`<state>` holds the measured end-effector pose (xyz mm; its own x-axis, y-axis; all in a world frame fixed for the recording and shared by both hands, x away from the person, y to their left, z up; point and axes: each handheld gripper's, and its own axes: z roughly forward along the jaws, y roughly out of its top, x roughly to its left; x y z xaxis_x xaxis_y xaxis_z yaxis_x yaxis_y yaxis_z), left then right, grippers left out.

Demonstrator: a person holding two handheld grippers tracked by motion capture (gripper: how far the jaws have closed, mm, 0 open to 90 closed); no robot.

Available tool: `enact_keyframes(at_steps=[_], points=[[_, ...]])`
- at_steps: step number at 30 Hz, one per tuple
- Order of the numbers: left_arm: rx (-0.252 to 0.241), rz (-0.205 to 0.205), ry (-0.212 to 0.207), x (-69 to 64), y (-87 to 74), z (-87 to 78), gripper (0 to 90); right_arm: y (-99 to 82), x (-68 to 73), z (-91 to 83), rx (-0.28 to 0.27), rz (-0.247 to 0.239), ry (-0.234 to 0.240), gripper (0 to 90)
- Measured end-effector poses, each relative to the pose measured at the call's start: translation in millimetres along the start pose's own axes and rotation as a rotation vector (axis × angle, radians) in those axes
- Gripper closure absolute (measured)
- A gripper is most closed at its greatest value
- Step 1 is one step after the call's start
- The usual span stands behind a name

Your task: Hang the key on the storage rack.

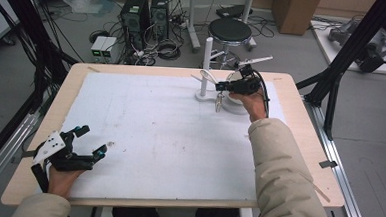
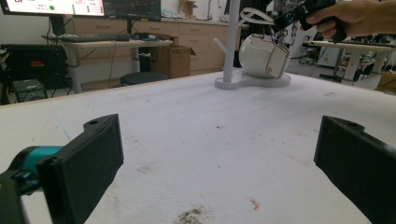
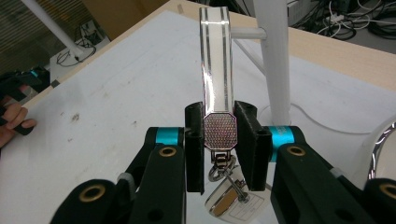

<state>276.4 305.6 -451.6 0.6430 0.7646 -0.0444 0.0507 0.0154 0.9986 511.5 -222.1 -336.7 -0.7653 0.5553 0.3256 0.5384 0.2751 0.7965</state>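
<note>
- Right gripper view: the right gripper (image 3: pixel 219 140) is seen clamped on a white handbag strap (image 3: pixel 215 60), its two black jaws pressed against the strap's end fitting, an eight-sided studded metal piece.
- The strap's long axis is seen running straight up and away from the jaws, roughly parallel to the white stand post (image 3: pixel 275 60), which lies just beside it to the right and a little farther off.
- A side peg is seen jutting from the post near the strap's upper end; whether the strap touches that peg cannot be told.
- Below the jaws a metal clasp and a small tag (image 3: pixel 229 200) are seen dangling from the fitting.
- In the high view the right gripper (image 1: pixel 234 85) is placed at the far right part of the table (image 1: pixel 45 116), right at the white stand (image 1: pixel 207 64); the left gripper (image 1: pixel 76 150) is held near the front left corner, well apart from the stand.
- The right hand (image 1: pixel 254 104) is therefore by far the nearer one, and any hanging or unhooking move is judged to turn on how the strap is brought across to the post's pegs.
- In the left gripper view the left gripper's jaws stand wide apart with nothing between them, low over the white table cover (image 2: pixel 210 140).
- The handbag (image 2: pixel 264 56) is seen there as a rounded, glossy white body with a flat side panel edged in a darker trim, resting on the stand's base against the post.
- The bag's surface is judged smooth and likely slippery; the strap looks flat, stiff and banded with dark lines.
</note>
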Motion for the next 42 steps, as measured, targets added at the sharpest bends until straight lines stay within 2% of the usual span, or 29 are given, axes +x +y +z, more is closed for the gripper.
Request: enact_keyframes(at_steps=[16,21,26,28,31,37,40,42], points=[[0.001,0.013,-0.009,-0.4,0.0,-0.2,1.8,-4.2,-11.8,9.6,-0.004,0.040,-0.006,74.5],[-0.004,0.016,-0.013,-0.3,-0.2,-0.8,1.8,-5.2,-14.0,12.8,-0.003,0.044,-0.018,74.1],[-0.006,0.013,-0.012,-0.3,-0.3,-0.8,1.8,-5.1,-13.7,15.5,0.001,0.022,-0.039,72.3],[-0.006,0.013,-0.011,-0.4,-0.3,-0.8,1.8,-5.1,-13.2,15.6,0.004,0.024,-0.053,66.3],[-0.006,0.012,-0.011,-0.4,-0.3,-0.8,1.8,-4.8,-12.0,14.9,0.000,0.024,-0.059,62.6],[-0.008,0.006,-0.006,-0.1,-0.3,-0.9,1.8,-2.0,-4.9,7.6,-0.020,-0.015,-0.055,55.2],[-0.012,-0.002,0.003,-0.4,-0.4,-1.0,1.8,-0.6,5.4,-2.0,-0.043,-0.044,-0.050,45.2],[-0.013,-0.002,0.006,-0.4,-0.4,-1.2,1.8,-0.3,12.7,-8.6,-0.040,-0.069,-0.060,34.0]])
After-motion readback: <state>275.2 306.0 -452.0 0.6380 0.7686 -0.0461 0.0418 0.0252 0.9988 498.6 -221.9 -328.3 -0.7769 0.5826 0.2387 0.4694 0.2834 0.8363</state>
